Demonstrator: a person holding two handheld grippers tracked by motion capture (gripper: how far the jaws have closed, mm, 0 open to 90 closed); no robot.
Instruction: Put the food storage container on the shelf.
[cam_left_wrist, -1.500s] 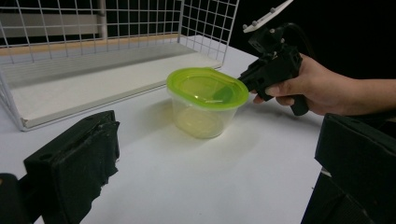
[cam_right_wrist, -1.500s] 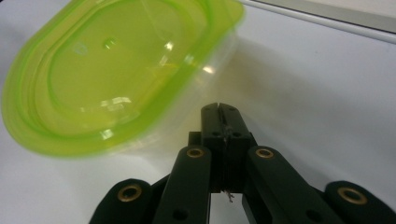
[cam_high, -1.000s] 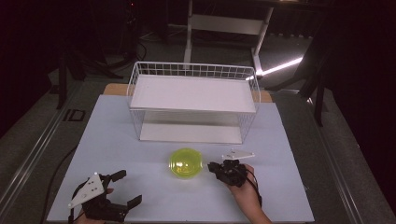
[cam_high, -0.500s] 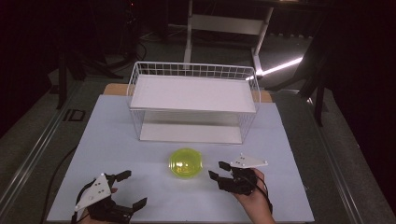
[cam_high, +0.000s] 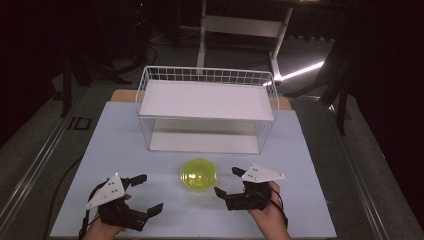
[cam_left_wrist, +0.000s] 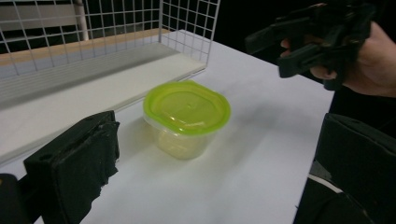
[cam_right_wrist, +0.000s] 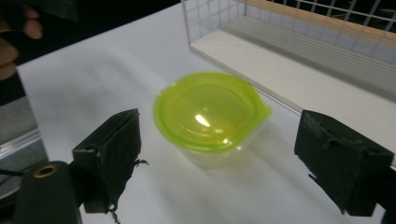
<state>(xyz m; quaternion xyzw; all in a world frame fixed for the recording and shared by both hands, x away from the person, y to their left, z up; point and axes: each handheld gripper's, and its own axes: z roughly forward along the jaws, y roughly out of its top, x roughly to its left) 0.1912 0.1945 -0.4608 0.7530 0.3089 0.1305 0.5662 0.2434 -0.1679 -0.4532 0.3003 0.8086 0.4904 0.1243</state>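
- Right gripper (cam_high: 227, 182): its two black padded jaws stand wide apart with nothing between them, aimed at the container from its 3 o'clock side in the high view. In the right gripper view the jaws frame the tub, which sits ahead of the pads and is not yet between them.
- Left gripper (cam_high: 147, 192): jaws also spread and holding nothing, lying near the table's front edge at about 8 o'clock from the container, well apart from it.
- Small clear plastic tub with a lime-green snap-on lid (cam_high: 199, 175): it stands upright on the pale blue-white table top (cam_high: 310, 165), just in front of the white wire basket (cam_high: 207, 112), touching neither the basket nor either gripper.
- Step in hand, as I judge it: the approach to the tub, before any grasp. The right gripper is the nearer one and lined up on it.
- The next move probably calls for carrying the right jaws forward until the pads bracket the tub's wall below the lid rim, then closing gently.
- The tub's look: lid translucent and glossy, slightly domed, with a small pull tab (cam_right_wrist: 265, 110); it seems seated all round. The body is thin, see-through and looks empty, so it is likely light and may flex or slide under a hard squeeze.
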